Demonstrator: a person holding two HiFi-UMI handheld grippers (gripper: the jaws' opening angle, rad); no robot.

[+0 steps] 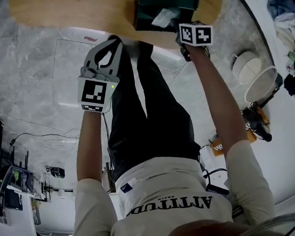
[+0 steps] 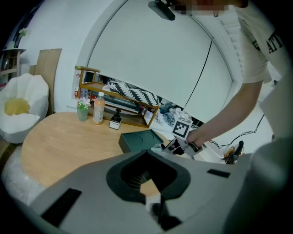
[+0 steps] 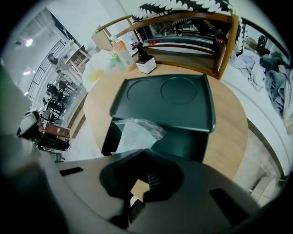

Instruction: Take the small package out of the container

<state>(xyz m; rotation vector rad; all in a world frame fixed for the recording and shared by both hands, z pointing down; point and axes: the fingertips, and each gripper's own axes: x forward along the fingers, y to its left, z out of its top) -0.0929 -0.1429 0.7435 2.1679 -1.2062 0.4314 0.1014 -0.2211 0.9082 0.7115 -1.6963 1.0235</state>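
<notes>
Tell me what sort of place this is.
Probably a lived-in room at home: a round wooden table, a wooden rack with patterned cloth on it, and heaped clothes.

Cream short-sleeved shirt point(image 1: 167, 186) with dark block lettering and a small dark label. Black trousers point(image 1: 147, 110). Left gripper point(image 1: 113, 41): grey shell, black-and-white marker cube point(image 1: 94, 92) behind the jaws, green light beside it. Right gripper point(image 3: 131, 201): same grey shell, dark throat, second marker cube point(image 1: 196, 34) on top.
</notes>
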